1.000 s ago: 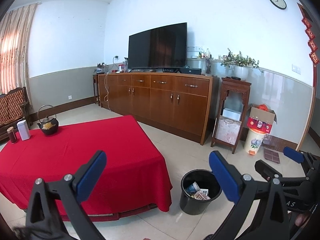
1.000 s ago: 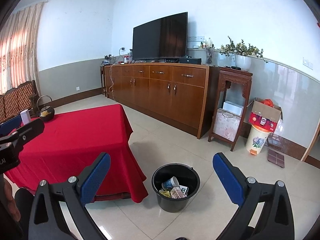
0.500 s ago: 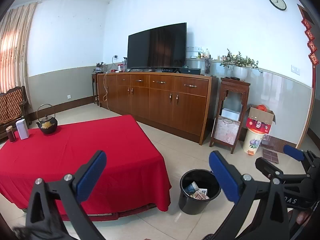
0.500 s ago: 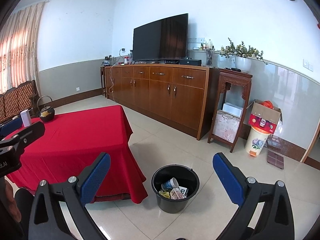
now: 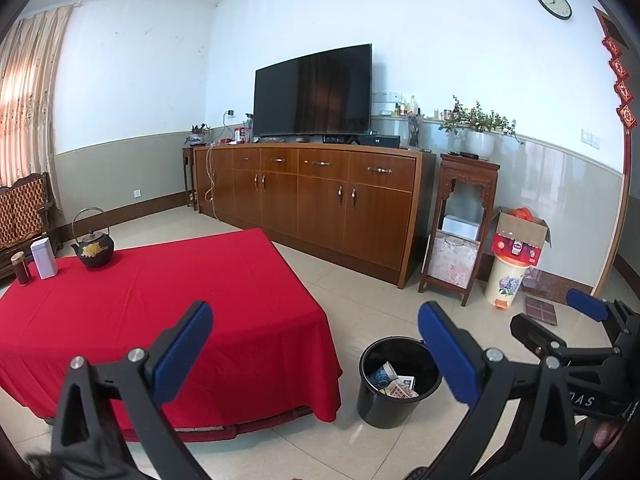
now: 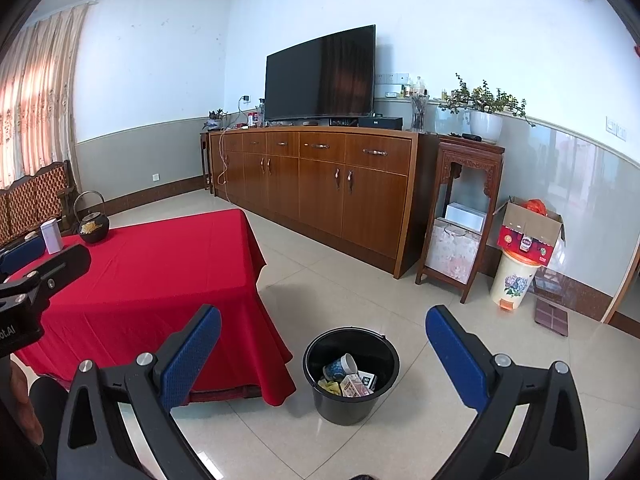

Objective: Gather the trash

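Note:
A black bin (image 5: 394, 392) stands on the tiled floor by the corner of the red-clothed table (image 5: 160, 300). It holds trash (image 6: 348, 380): a paper cup, small cartons and a yellow scrap. The bin also shows in the right wrist view (image 6: 348, 404). My left gripper (image 5: 314, 344) is open and empty, held above the table edge and the bin. My right gripper (image 6: 322, 348) is open and empty, above and in front of the bin. Each gripper shows at the edge of the other's view.
On the table's far end stand a black teapot (image 5: 95, 250), a white tin (image 5: 44, 258) and a dark jar (image 5: 21, 268). A long wooden TV cabinet (image 5: 316, 200), a carved side stand (image 5: 460, 232) and a floral pail topped by a cardboard box (image 5: 512, 268) line the wall.
Both views have drifted only slightly. The bin sits a little lower left in the left wrist view. Both grippers stay open and empty.

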The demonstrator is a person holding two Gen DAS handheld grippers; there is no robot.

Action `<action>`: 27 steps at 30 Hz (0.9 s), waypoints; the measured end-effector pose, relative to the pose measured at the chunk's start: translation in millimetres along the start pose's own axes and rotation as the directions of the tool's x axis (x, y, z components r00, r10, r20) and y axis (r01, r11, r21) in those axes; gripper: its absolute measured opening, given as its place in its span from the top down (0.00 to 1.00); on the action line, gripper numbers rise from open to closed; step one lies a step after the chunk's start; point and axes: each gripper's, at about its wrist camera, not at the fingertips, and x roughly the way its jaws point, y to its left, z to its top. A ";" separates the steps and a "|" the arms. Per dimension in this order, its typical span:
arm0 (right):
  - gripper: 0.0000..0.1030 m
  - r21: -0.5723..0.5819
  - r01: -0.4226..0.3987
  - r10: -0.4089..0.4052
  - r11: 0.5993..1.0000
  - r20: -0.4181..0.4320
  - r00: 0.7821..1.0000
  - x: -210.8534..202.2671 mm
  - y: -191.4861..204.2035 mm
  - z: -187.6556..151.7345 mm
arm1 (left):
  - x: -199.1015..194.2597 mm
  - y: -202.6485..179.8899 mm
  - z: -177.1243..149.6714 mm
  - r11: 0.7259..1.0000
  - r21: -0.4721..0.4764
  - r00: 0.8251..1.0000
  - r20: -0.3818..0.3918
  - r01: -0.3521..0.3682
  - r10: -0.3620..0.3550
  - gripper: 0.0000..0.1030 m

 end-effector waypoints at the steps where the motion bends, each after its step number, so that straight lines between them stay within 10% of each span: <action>1: 0.00 0.001 0.000 0.000 1.000 0.000 1.000 0.2 -0.1 0.0 | -0.3 0.2 0.0 1.000 0.001 1.000 0.000 0.000 0.000 0.00; 27: 0.00 0.000 -0.002 0.002 1.000 0.000 1.000 2.7 -0.9 -2.1 | -0.8 2.0 -3.8 1.000 0.005 1.000 -0.007 0.006 -0.006 0.00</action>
